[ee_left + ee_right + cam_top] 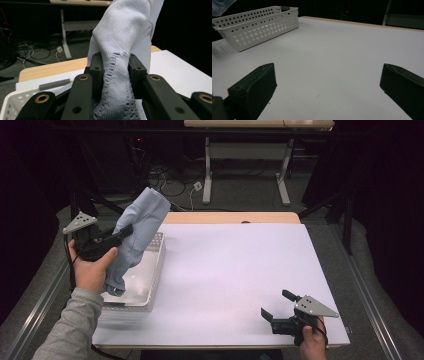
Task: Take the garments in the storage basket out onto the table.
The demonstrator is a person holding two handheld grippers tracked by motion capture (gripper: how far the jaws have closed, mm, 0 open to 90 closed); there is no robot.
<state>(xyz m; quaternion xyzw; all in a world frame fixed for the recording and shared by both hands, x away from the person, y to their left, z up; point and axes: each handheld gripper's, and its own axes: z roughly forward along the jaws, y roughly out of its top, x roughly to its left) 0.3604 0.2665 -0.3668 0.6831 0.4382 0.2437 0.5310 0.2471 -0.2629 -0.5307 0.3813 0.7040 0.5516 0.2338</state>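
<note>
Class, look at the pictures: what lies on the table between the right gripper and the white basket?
Nothing: in the high view, bare white tabletop separates the right gripper from the basket.

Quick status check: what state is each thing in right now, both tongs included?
Left tongs: shut on the sock.
Sock: lifted, its lower end hanging into the basket.
Basket: upright on the table's left side.
Right tongs: open, nothing between the jaws.

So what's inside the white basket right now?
The sock's lower end hangs into the white basket while the left gripper pinches its middle. Beside it, bare basket floor shows. The floor under the sock and hand is covered.
</note>
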